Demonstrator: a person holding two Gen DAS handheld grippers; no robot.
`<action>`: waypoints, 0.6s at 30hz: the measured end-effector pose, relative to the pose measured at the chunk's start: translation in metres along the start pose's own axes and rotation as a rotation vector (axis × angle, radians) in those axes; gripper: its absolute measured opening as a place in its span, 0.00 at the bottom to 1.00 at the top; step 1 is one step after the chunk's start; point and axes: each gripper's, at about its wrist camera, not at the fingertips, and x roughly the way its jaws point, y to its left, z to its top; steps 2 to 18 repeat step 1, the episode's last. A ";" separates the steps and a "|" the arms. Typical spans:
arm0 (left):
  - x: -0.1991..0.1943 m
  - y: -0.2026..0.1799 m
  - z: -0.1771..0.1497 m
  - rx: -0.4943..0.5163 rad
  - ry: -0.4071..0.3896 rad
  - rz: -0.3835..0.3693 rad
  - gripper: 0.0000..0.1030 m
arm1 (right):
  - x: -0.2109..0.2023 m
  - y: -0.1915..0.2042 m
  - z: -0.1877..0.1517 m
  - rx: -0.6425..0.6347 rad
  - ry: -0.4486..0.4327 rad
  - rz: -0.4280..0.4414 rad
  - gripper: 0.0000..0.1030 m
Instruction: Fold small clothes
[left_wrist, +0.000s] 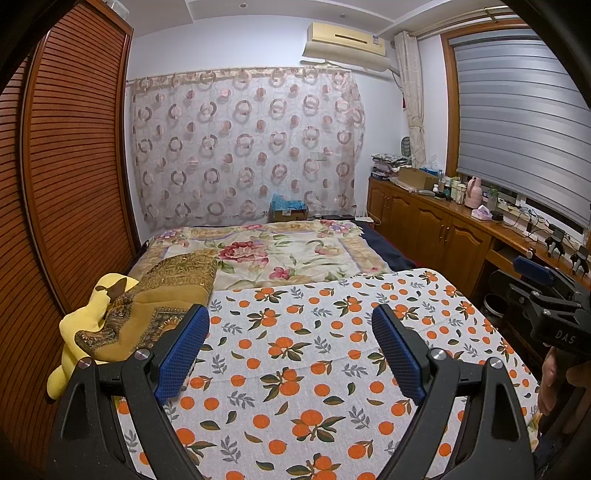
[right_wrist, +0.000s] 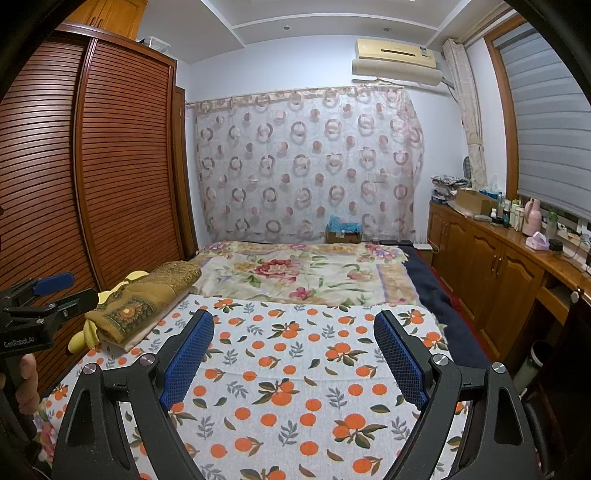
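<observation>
A white cloth printed with oranges (left_wrist: 314, 350) (right_wrist: 314, 369) lies spread flat over the near part of the bed. My left gripper (left_wrist: 290, 314) hovers above it, open, with nothing between its blue pads. My right gripper (right_wrist: 294, 317) hovers over the same cloth further right, also open and empty. Each shows at the edge of the other's view, the right gripper (left_wrist: 532, 284) and the left gripper (right_wrist: 70, 291), each held by a hand. A folded mustard cloth with a gold pattern (left_wrist: 166, 295) (right_wrist: 147, 295) rests at the cloth's far left corner.
A yellow plush thing (left_wrist: 85, 317) lies under the mustard cloth. Beyond is a floral blanket (left_wrist: 277, 254) and a cardboard box (left_wrist: 290, 212). A louvred wooden wardrobe (left_wrist: 74, 166) lines the left. A low wooden cabinet (right_wrist: 498, 266) with bottles runs along the right.
</observation>
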 end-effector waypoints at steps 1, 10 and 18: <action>0.000 0.000 0.000 0.001 0.000 0.001 0.87 | 0.000 0.000 0.000 0.000 0.000 0.000 0.87; 0.000 0.000 0.000 0.001 0.000 0.001 0.87 | 0.000 0.000 0.000 0.000 0.000 0.000 0.87; 0.000 0.000 0.000 0.001 0.000 0.001 0.87 | 0.000 0.000 0.000 0.000 0.000 0.000 0.87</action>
